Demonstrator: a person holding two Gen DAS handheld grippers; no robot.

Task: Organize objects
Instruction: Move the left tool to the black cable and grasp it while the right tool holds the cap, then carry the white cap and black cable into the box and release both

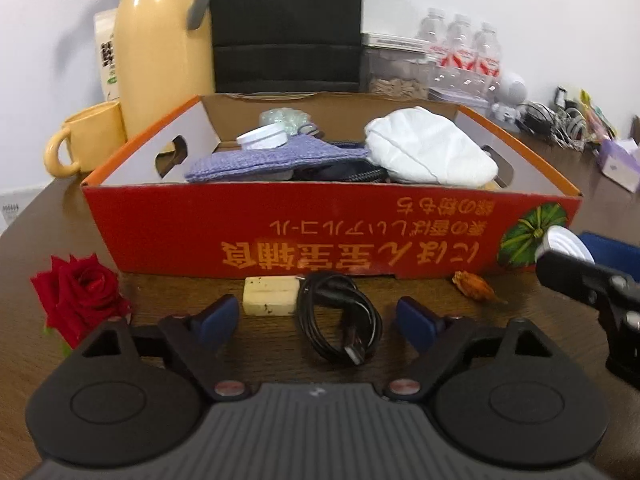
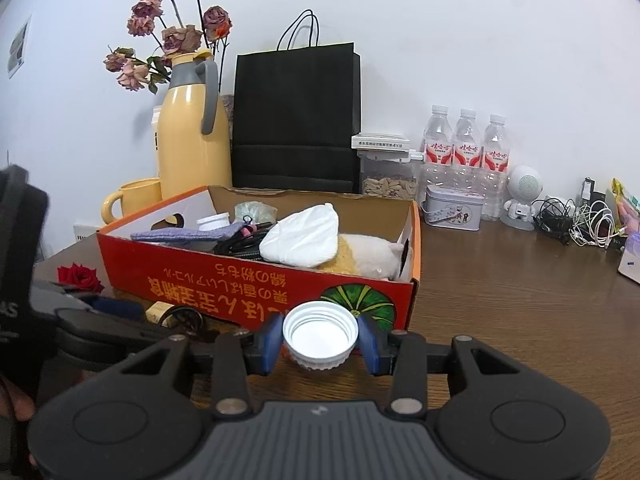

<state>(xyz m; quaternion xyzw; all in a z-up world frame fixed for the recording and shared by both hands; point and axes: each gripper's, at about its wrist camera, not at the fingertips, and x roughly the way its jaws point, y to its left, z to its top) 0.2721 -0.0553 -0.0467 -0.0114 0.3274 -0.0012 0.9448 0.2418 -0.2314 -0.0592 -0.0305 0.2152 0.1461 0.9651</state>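
Note:
A coiled black USB cable lies on the brown table just in front of the red cardboard box. My left gripper stands open around the cable, its blue pads well clear on either side. A beige block sits beside the cable, a red rose lies at the left, and a dried orange bud at the right. My right gripper is shut on a white screw cap, held near the box's front right corner. The box holds a purple knit cloth, a white cloth, and a plush toy.
Behind the box stand a yellow thermos, a yellow mug, a black paper bag, water bottles, a tin, and a white robot figure. Tangled cables lie at the far right.

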